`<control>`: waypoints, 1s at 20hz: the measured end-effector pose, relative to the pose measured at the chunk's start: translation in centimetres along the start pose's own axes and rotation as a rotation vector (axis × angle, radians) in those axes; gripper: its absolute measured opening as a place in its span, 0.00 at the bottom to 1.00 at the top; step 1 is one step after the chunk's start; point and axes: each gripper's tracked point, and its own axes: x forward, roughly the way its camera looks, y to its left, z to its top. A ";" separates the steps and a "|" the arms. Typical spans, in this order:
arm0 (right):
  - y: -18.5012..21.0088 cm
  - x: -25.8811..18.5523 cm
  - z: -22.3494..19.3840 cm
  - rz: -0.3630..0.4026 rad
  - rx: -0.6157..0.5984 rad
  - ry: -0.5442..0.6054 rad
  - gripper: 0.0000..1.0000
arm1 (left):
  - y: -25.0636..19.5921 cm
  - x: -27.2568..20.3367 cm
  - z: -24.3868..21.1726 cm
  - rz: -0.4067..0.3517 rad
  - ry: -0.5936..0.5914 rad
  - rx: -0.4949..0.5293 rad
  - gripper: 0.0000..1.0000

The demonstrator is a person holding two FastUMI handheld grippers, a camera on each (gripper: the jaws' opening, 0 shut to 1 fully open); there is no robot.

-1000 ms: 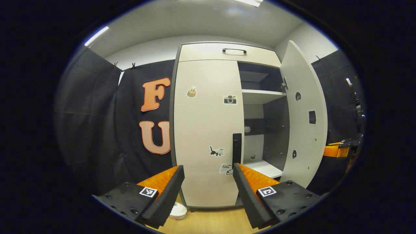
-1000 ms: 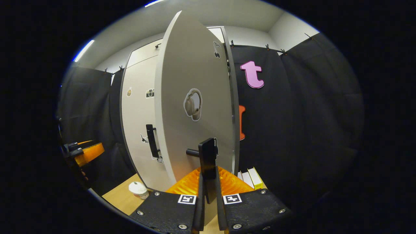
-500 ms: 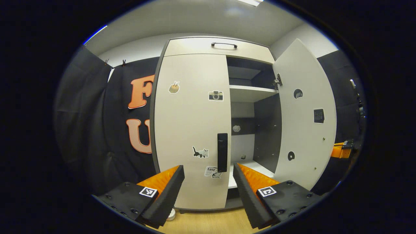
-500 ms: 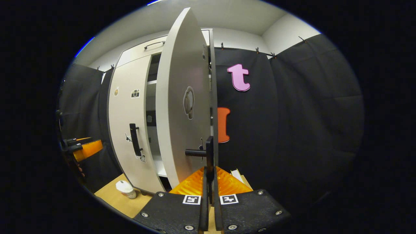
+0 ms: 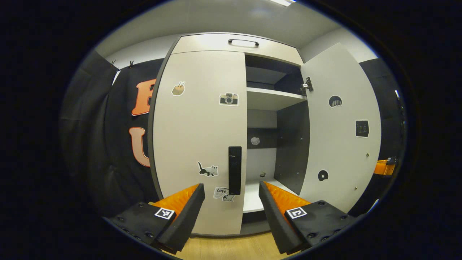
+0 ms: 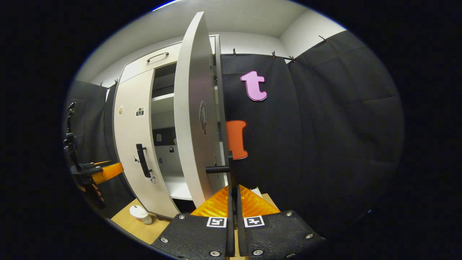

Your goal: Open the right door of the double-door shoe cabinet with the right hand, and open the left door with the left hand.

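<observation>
Left gripper view: left gripper [image 5: 231,196] with fingers spread wide, nothing between them, held just short of the left door [image 5: 200,137]. Left door shut flat against the shoe cabinet [image 5: 234,43]. Black left handle [image 5: 234,169] standing upright near the door's inner edge, lined up above the gap between the fingers, not touched. Stickers on the door front: camera [image 5: 228,99], cat [image 5: 208,169], one more up near the top left. Right door [image 5: 343,126] swung wide open, inner face showing with small dark stickers. Shelf [image 5: 270,99] and dark inside wall visible past the open edge. Top drawer with a bar handle above both doors. Wood floor [image 5: 231,247] at bottom. At the far right edge, part of the right gripper [image 5: 384,168] beyond the open door.

Right gripper view: right gripper [image 6: 233,187] closed tight on the right handle [image 6: 230,169], both fingers pressing the thin black bar from either side. Right door [image 6: 191,119] seen nearly edge-on, standing well out from the cabinet [image 6: 144,68]. Left door [image 6: 131,144] flat and closed behind it, its handle [image 6: 142,160] free. Left gripper [image 6: 108,171] at the far left, a hand [image 6: 90,189] holding it. White cup [image 6: 139,214] on the floor [image 6: 144,227] near the cabinet's base. Something flat and pale on the floor behind the fingers, too hidden to tell what.
</observation>
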 end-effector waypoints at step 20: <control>-6.3 -4.4 -0.1 -0.160 -0.040 -0.029 0.63 | 1.5 13.1 -4.5 0.098 0.112 0.014 0.83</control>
